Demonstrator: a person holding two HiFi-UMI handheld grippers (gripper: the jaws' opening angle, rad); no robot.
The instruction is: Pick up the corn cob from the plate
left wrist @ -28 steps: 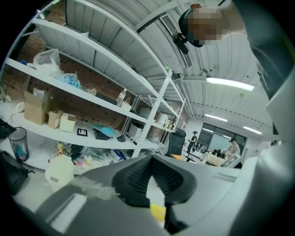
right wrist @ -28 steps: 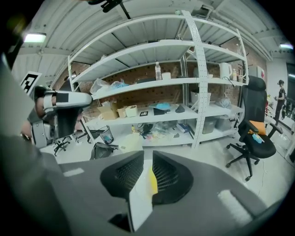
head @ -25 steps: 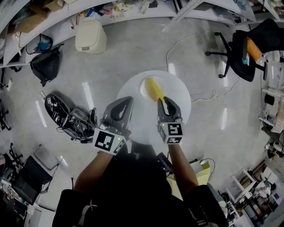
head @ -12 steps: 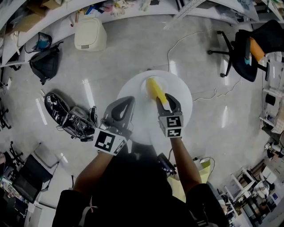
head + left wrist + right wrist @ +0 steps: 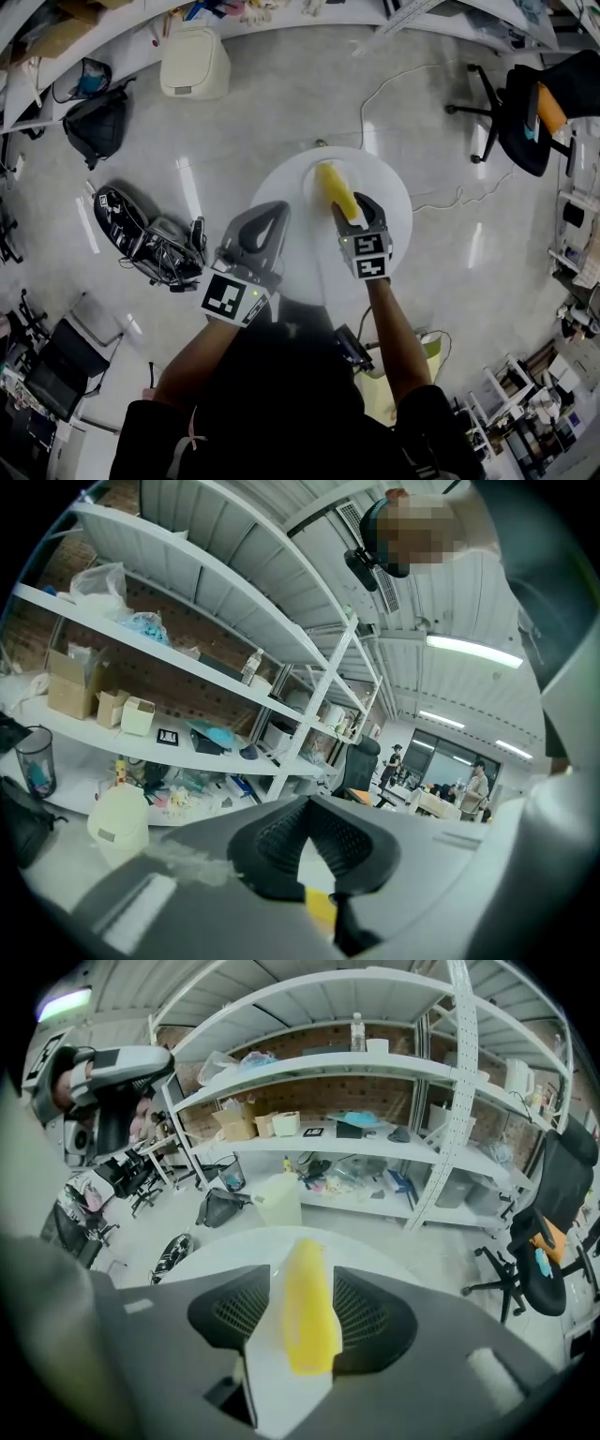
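Note:
A yellow corn cob (image 5: pixel 330 184) lies on a white plate (image 5: pixel 307 184) at the far side of the round white table (image 5: pixel 394 211). My right gripper (image 5: pixel 354 208) points steeply down at the cob's near end. In the right gripper view the cob (image 5: pixel 305 1321) lies lengthwise between the pads of the right gripper (image 5: pixel 302 1279). Its jaws have just been opening. A strip of white shows between the left pad and the cob, so it is open. My left gripper (image 5: pixel 274 211) hovers over the table's left part, its fingertips together and nothing in it (image 5: pixel 309 801).
On the floor are a white bin (image 5: pixel 195 61), a black bag (image 5: pixel 94 127), a heap of black gear (image 5: pixel 150 246) left of the table and a white cable (image 5: pixel 450 202) to the right. A black office chair (image 5: pixel 525 103) stands at the far right. Shelving curves along the back.
My right gripper has sunk toward the plate and its jaws have spread on either side of the cob's near end. The left gripper has stayed where it was.

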